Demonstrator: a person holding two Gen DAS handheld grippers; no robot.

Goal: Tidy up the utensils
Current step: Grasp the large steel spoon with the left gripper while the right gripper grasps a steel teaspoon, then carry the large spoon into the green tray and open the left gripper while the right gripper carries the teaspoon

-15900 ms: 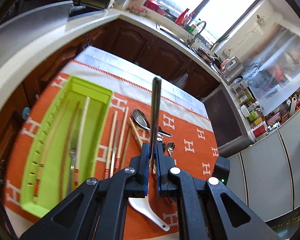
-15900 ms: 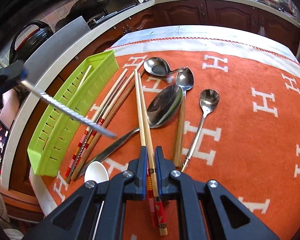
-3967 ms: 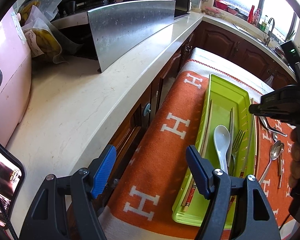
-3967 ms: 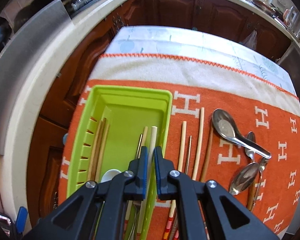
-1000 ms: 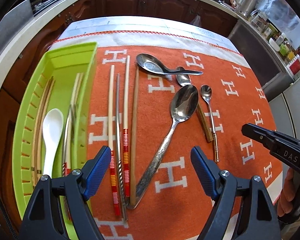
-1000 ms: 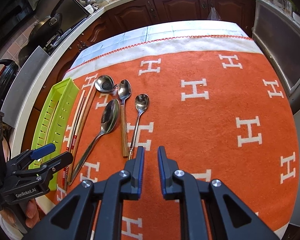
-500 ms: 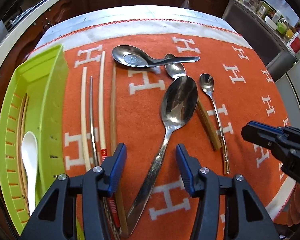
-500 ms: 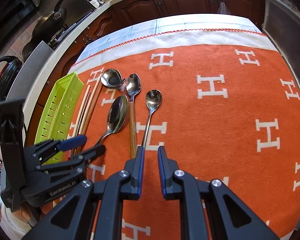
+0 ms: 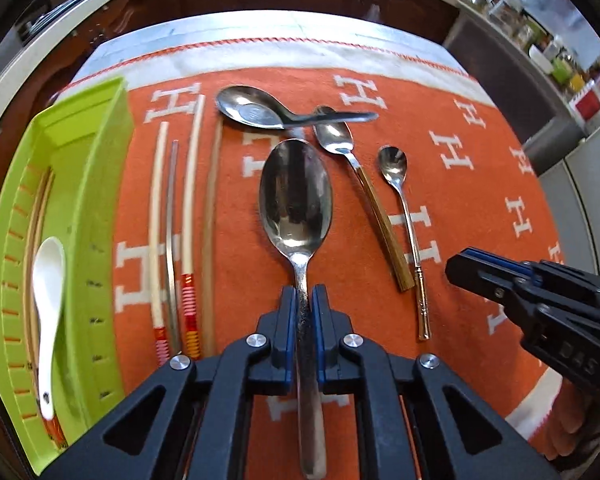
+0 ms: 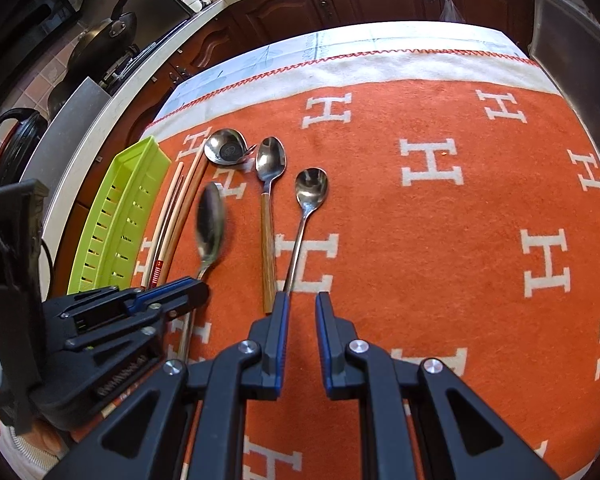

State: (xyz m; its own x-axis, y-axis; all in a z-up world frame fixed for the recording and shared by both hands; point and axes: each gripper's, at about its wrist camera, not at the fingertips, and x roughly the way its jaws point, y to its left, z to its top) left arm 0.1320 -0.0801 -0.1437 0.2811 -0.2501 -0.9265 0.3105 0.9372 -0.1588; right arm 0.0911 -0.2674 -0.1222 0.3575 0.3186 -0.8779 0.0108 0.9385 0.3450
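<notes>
Left gripper [image 9: 304,300] jaws pinching the large spoon [image 9: 296,200] by its handle, right gripper [image 10: 301,304] jaws slightly parted and empty above the orange cloth [image 10: 440,240], green tray [image 9: 84,168] alongside

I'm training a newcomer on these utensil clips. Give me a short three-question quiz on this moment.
1. True or false: the left gripper is shut on the handle of the large metal spoon.
2. What lies in the green tray? A) white spoon B) knife C) whisk
3. Fill in: nothing sits between the fingers of the ____ gripper.

Key: 1 true. 2 A, the white spoon. 3 right; the right gripper sits just beside the small spoon, its jaws a narrow gap apart.
</notes>
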